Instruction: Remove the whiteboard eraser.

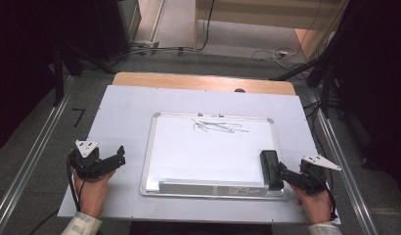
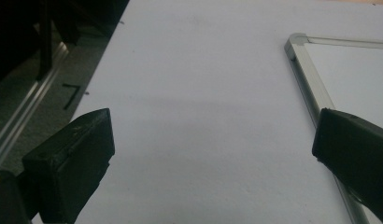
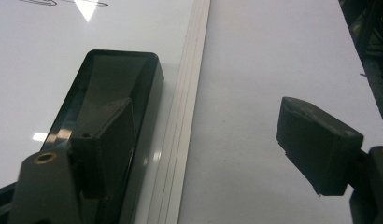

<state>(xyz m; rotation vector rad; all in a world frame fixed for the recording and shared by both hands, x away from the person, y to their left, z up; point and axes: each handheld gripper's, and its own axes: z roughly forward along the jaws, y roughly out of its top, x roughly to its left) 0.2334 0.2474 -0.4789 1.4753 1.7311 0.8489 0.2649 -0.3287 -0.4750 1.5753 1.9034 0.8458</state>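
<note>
I see a whiteboard (image 1: 208, 152) lying flat at the centre of a pale sheet (image 1: 125, 107) that covers the table (image 1: 203, 82), whose wooden edge shows at 12 o'clock. Dark scribbles (image 1: 220, 126) mark the board's upper half. A black eraser (image 1: 270, 169) sits on the board's corner at about 4 o'clock, against the frame. My right gripper (image 1: 286, 174) rests at that corner, jaws apart: in the right gripper view one jaw lies over the eraser (image 3: 110, 116) and the other stands clear over the sheet (image 3: 273, 70), beyond the frame (image 3: 180, 140); I cannot tell whether it touches the eraser. My left gripper (image 1: 118, 157) sits on the sheet at 8 o'clock, just beside the board's left edge, jaws wide apart and holding nothing; its own view shows bare sheet (image 2: 203, 116) between them.
</note>
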